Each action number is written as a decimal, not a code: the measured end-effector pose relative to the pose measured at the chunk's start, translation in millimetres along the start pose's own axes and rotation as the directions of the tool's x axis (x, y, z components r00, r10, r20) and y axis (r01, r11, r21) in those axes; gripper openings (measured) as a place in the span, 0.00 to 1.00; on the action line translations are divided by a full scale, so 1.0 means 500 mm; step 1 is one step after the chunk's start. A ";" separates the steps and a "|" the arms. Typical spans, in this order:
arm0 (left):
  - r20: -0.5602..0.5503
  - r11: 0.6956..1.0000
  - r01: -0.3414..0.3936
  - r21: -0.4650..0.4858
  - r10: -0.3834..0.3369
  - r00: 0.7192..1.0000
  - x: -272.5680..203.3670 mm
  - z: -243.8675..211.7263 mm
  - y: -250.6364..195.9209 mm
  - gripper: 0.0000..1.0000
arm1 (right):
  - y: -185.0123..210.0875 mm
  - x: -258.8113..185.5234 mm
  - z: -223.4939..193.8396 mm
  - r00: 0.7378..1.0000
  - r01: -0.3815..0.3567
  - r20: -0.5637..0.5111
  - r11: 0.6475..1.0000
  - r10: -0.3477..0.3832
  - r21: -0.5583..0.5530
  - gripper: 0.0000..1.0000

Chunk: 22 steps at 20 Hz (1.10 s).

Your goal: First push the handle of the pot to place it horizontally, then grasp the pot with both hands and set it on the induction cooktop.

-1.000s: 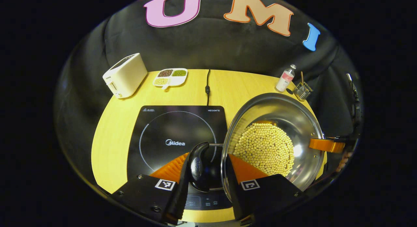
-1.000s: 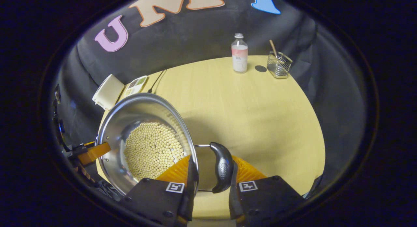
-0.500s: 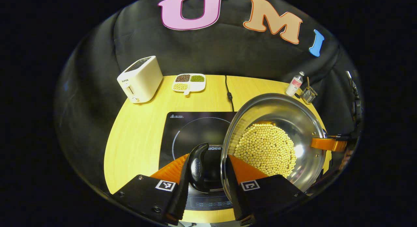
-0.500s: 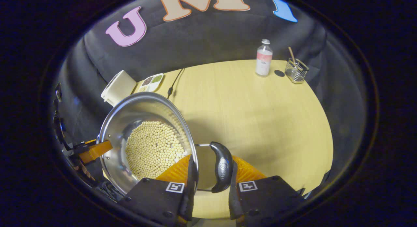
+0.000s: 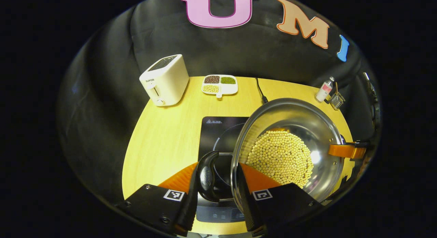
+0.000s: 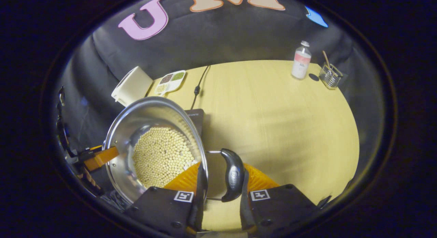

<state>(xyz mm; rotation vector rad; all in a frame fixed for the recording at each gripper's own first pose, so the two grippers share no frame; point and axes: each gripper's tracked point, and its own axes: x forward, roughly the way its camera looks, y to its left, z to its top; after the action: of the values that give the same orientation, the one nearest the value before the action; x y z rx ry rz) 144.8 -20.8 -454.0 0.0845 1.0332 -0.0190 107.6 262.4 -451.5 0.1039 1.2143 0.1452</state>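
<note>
Left gripper (image 5: 215,183) is clamping the pot's (image 5: 290,128) left handle (image 5: 206,175); right gripper (image 6: 220,185) is clamping its right handle (image 6: 233,175). Pot is hovering over the induction cooktop's (image 5: 218,132) right part, above the tabletop (image 5: 164,135).

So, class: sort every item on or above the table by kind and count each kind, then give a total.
Appliances: 2, induction cooktop and toaster
Cookware: 1, pot
Food dishes: 1, divided tray
Bottles: 1, bottle
Holders: 1, wire basket
Total: 6
</note>
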 end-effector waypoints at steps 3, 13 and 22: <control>-0.004 0.999 0.031 0.039 -0.031 1.000 0.014 0.004 -0.004 0.58 | 0.034 0.009 -0.001 0.999 0.041 0.002 0.999 -0.041 0.033 0.46; -0.008 0.993 0.095 0.072 -0.094 0.995 0.049 0.022 -0.001 0.61 | 0.091 0.071 -0.015 0.991 0.131 0.008 0.988 -0.132 0.082 0.39; -0.026 0.995 0.080 -0.057 -0.082 0.996 0.052 -0.026 -0.003 0.80 | 0.077 0.066 -0.018 0.990 0.131 0.032 0.985 -0.135 0.112 0.66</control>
<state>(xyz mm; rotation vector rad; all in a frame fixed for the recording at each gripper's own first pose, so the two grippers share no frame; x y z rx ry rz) 147.0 -20.6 -483.2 -0.0076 1.0642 -0.0627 108.2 305.8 -479.4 0.1207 1.1855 -0.0406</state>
